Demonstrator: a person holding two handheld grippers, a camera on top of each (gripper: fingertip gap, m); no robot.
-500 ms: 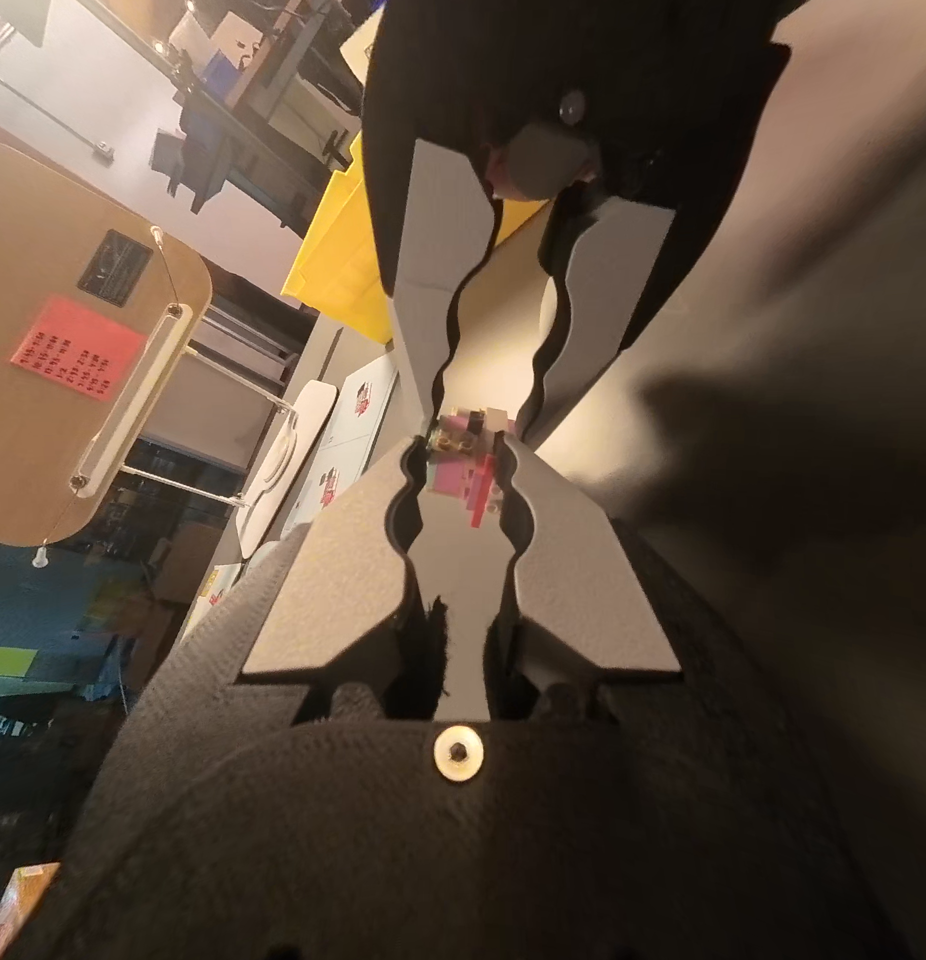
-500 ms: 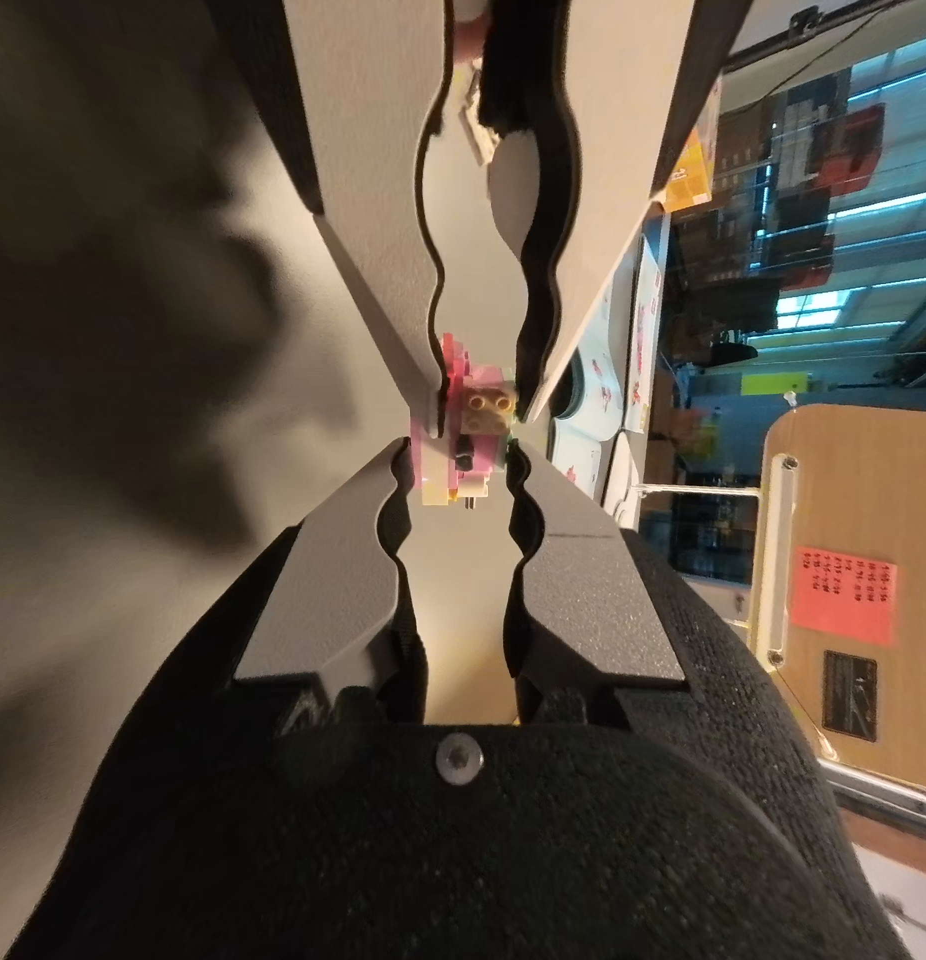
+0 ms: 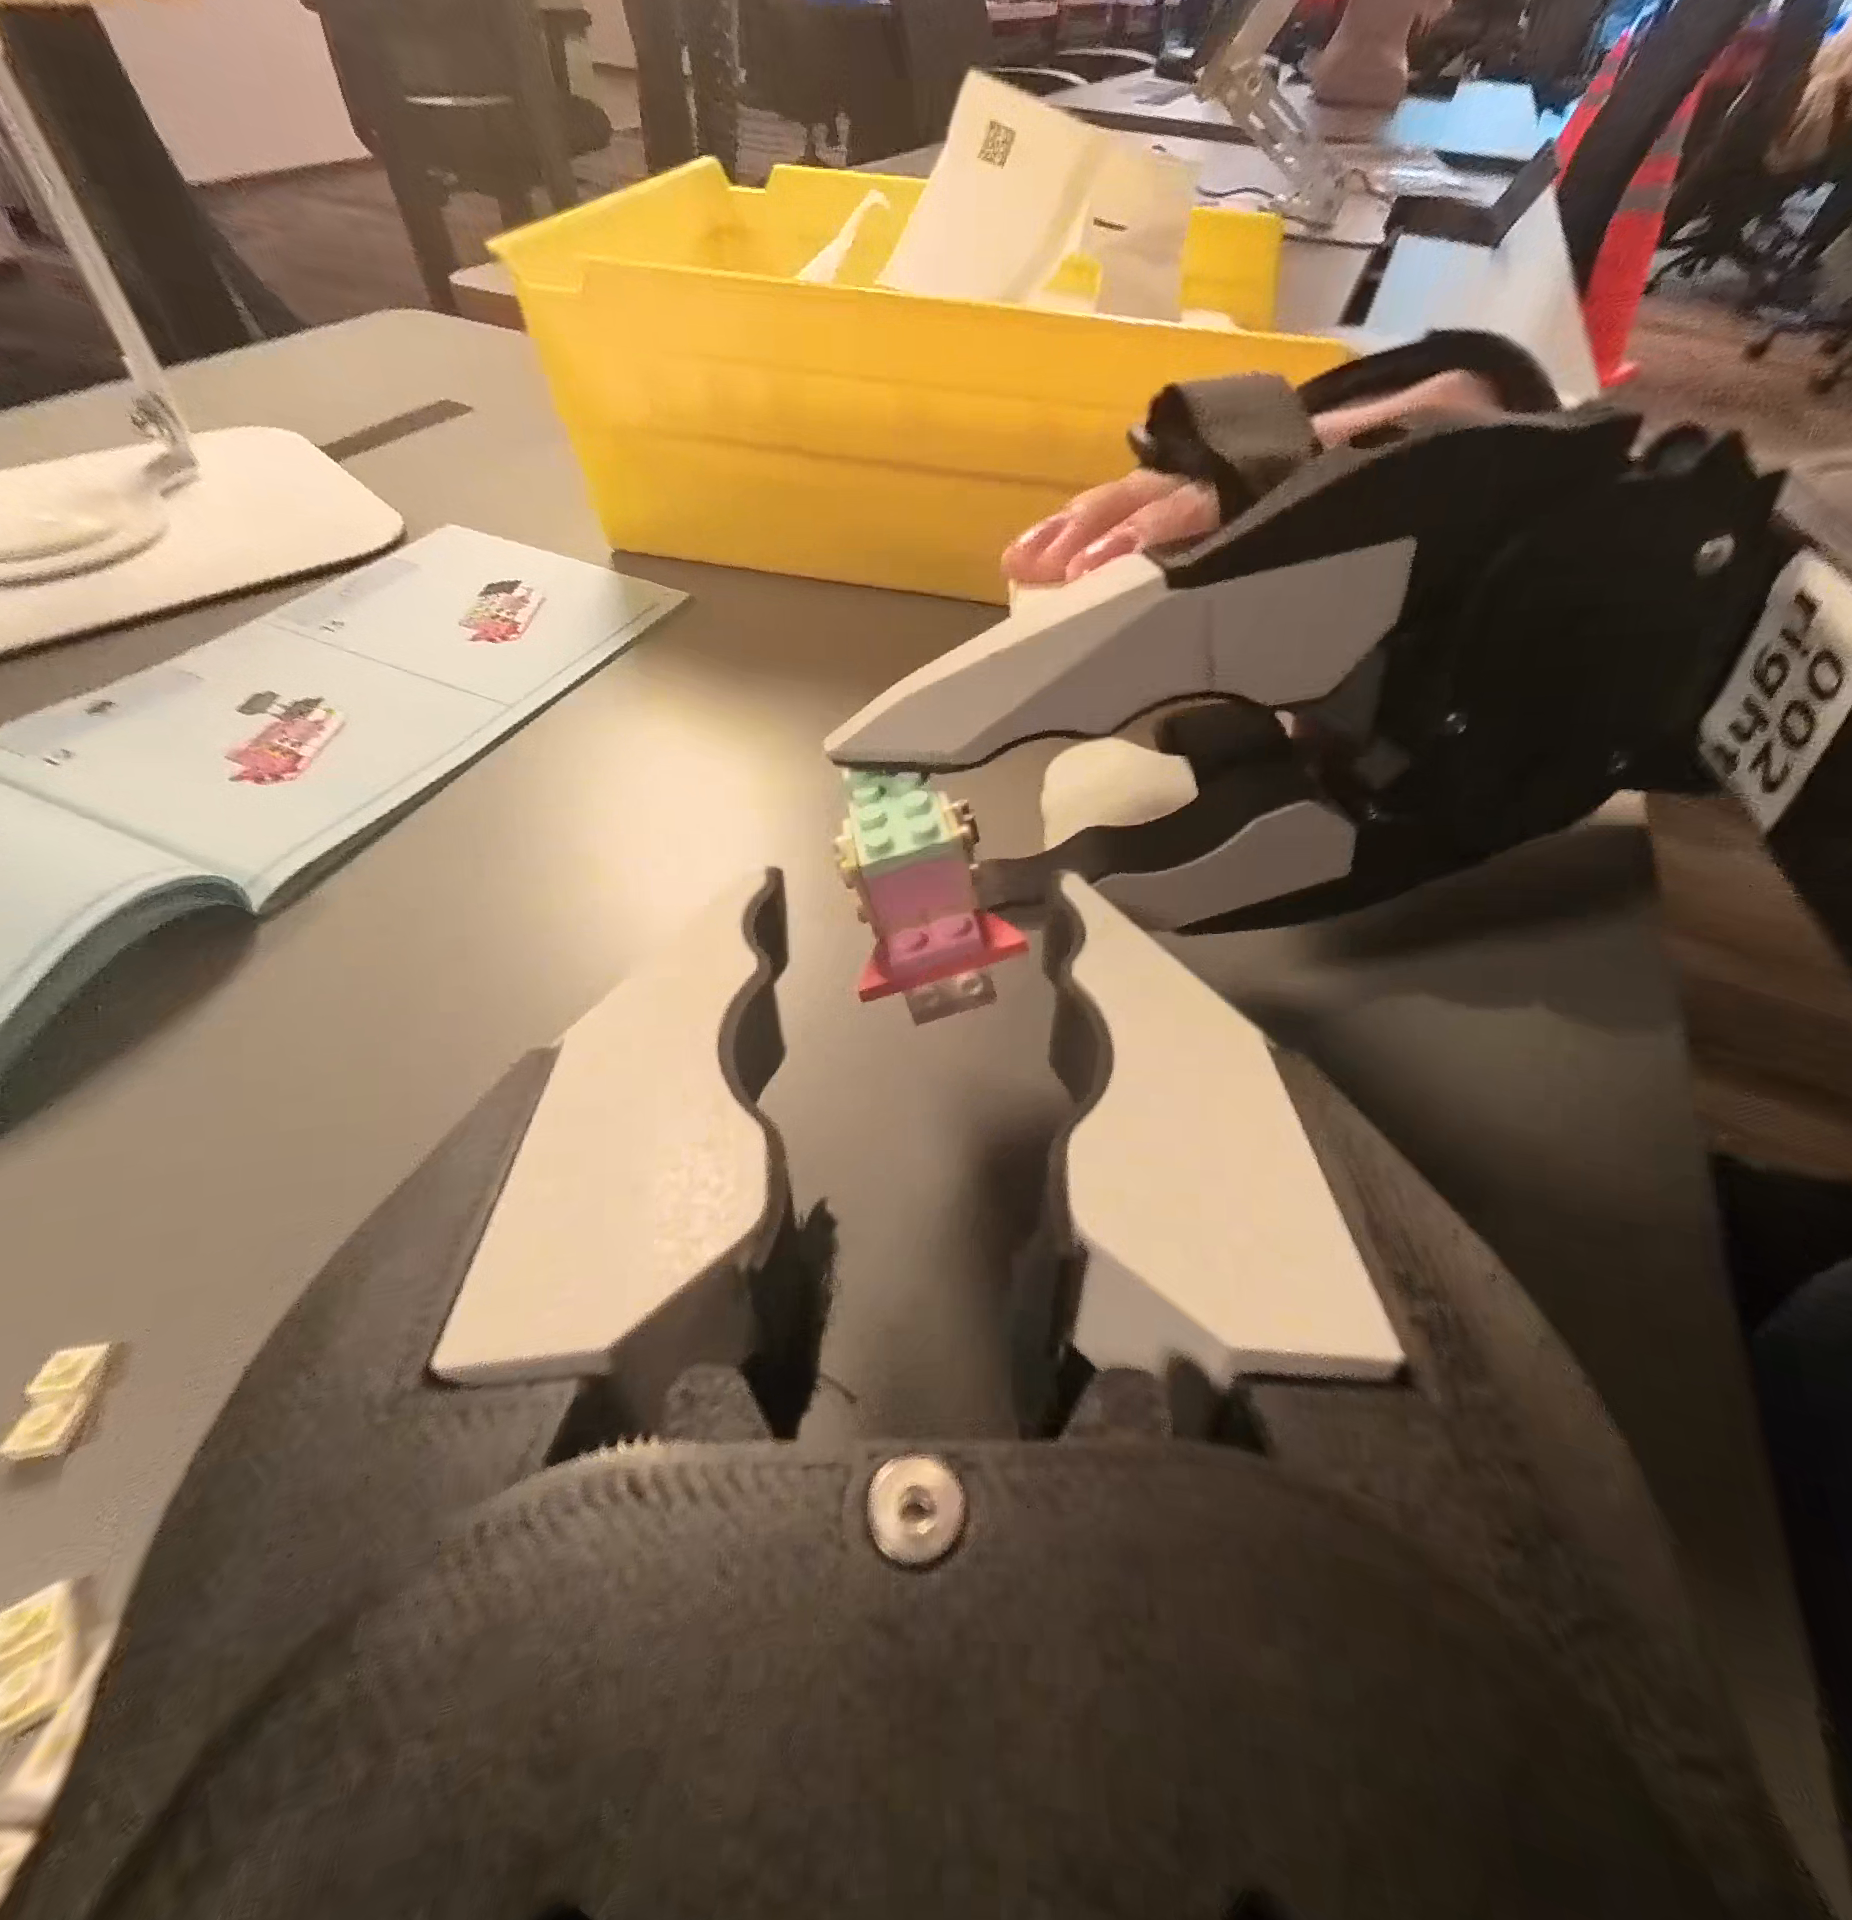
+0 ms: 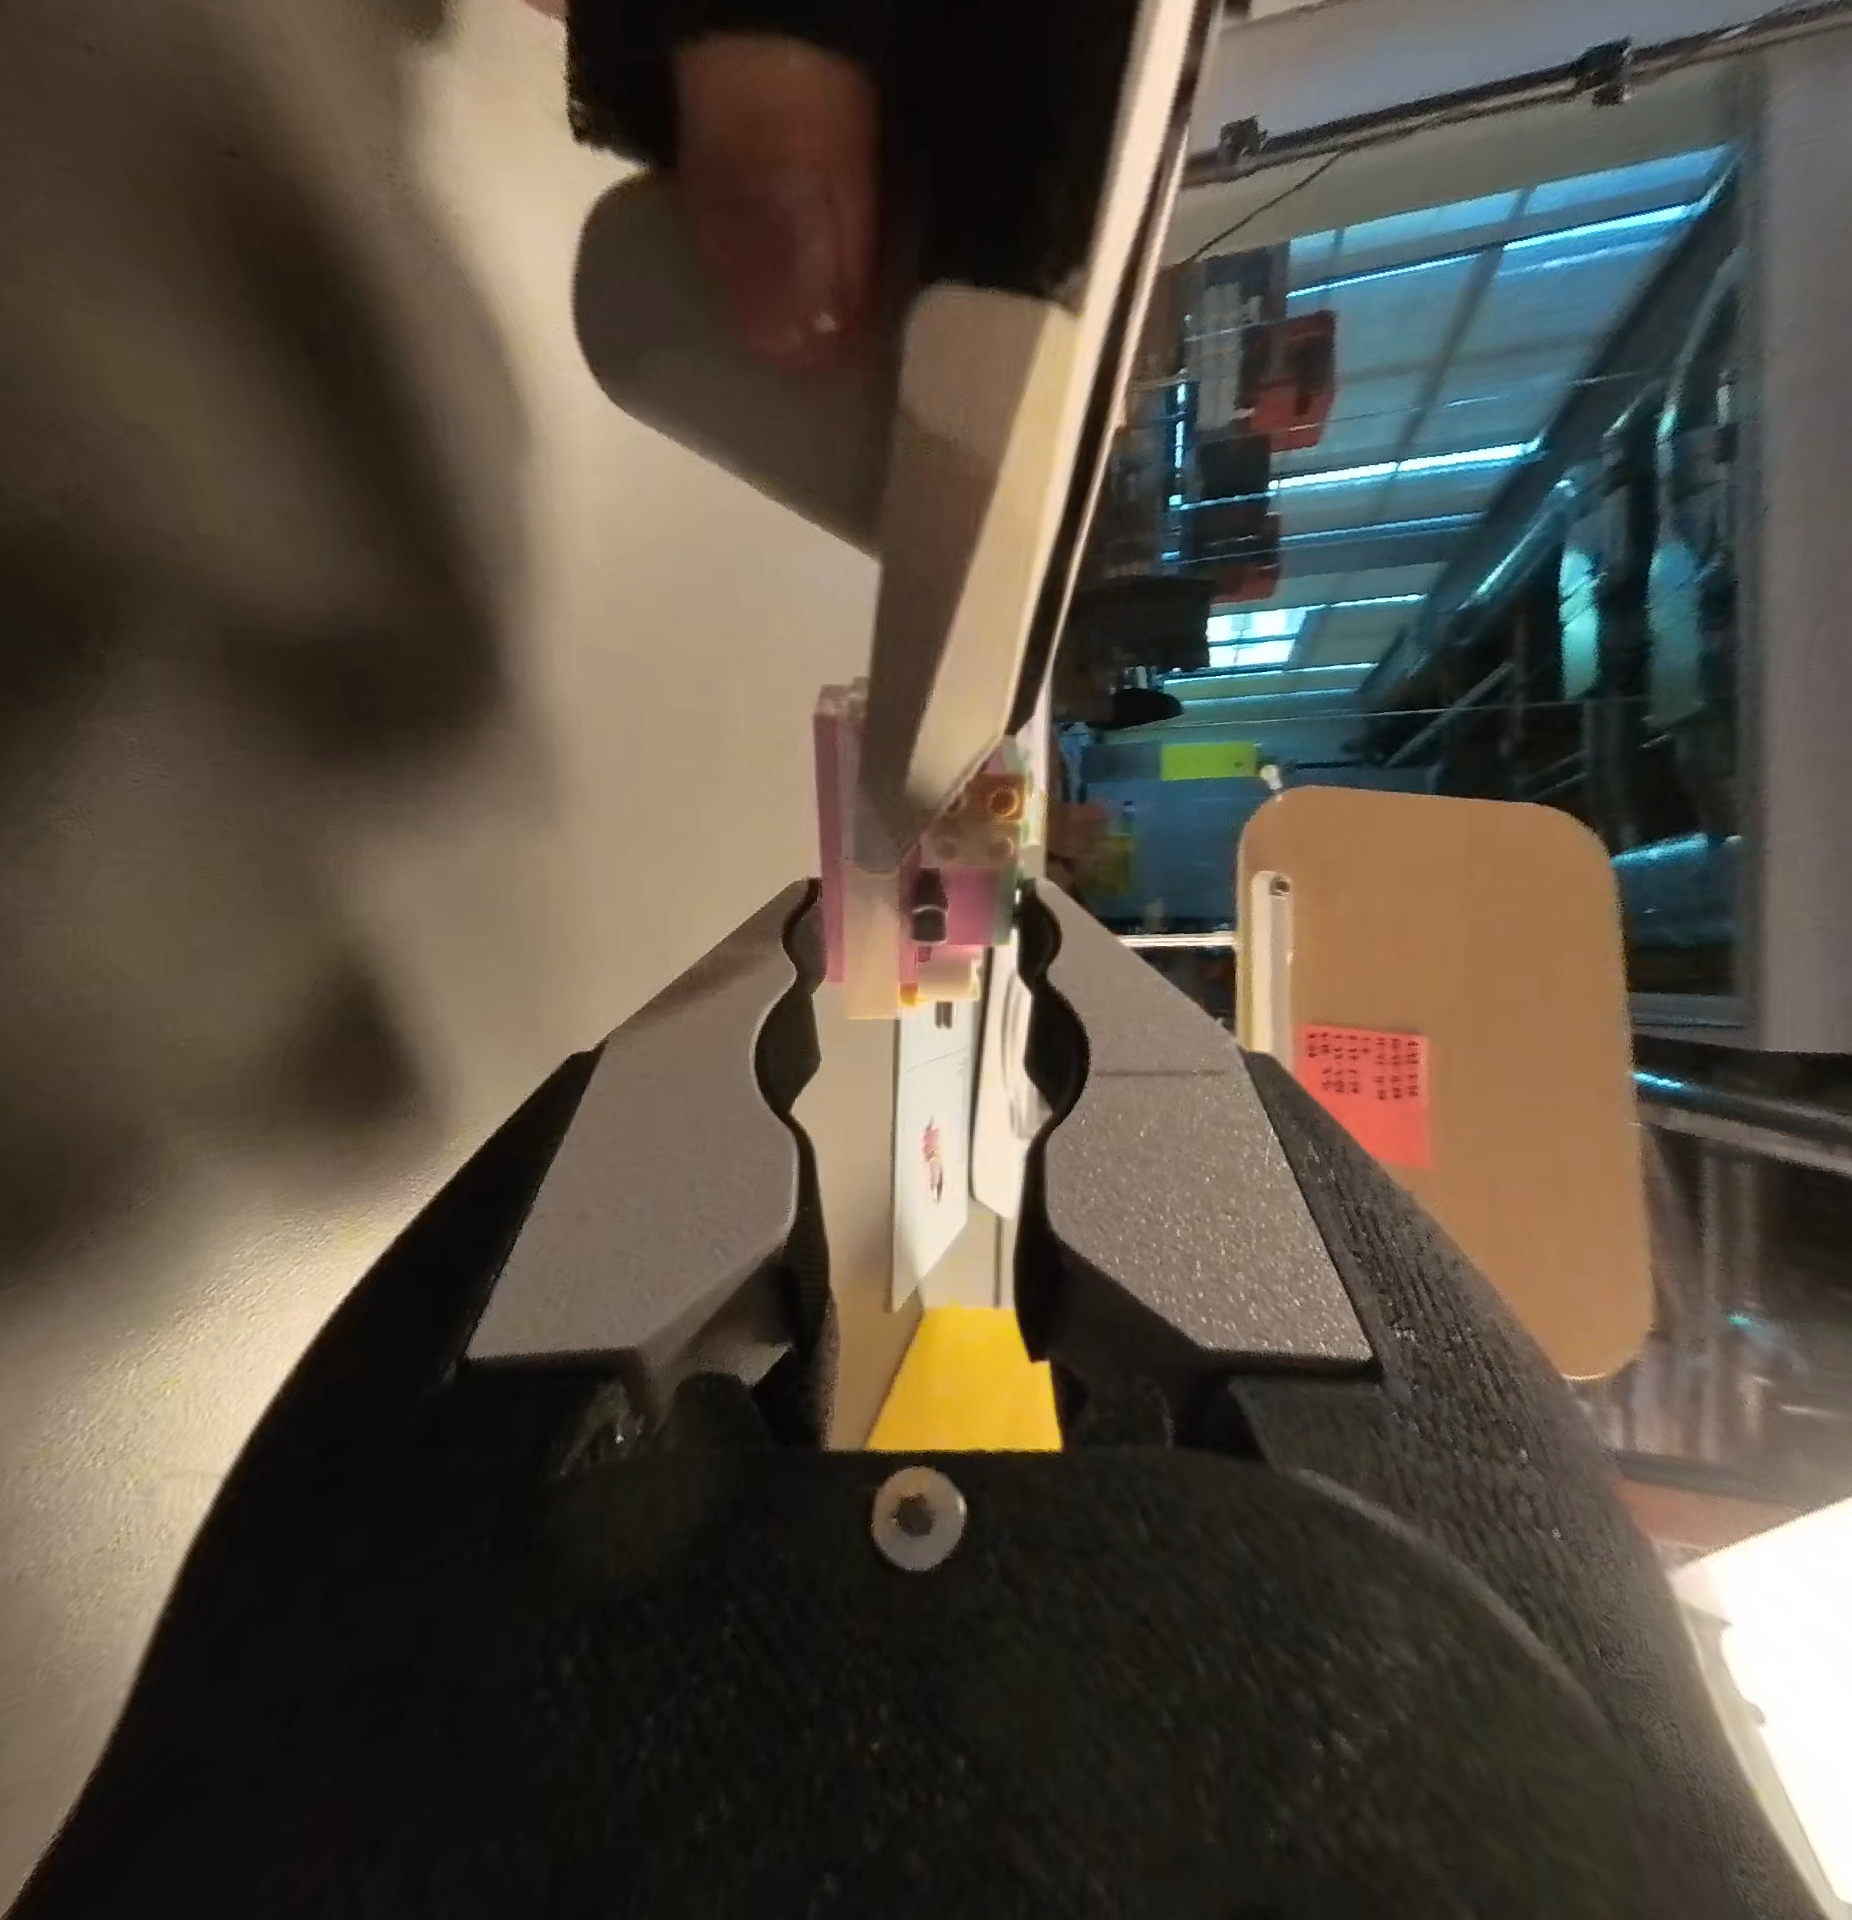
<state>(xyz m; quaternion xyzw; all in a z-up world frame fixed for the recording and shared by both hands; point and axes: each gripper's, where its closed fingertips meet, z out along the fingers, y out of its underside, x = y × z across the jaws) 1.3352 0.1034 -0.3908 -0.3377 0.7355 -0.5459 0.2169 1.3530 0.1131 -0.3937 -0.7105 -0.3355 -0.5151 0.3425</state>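
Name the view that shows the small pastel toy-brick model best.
Left wrist view: the green, pink and red toy-brick model shows whole and lit, clamped in the right gripper. The right wrist view shows the model edge-on, partly covered by a grey finger.

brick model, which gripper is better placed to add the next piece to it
Probably left. The right gripper is shut on the brick model, holding it above the table; the left gripper is open, holding nothing.
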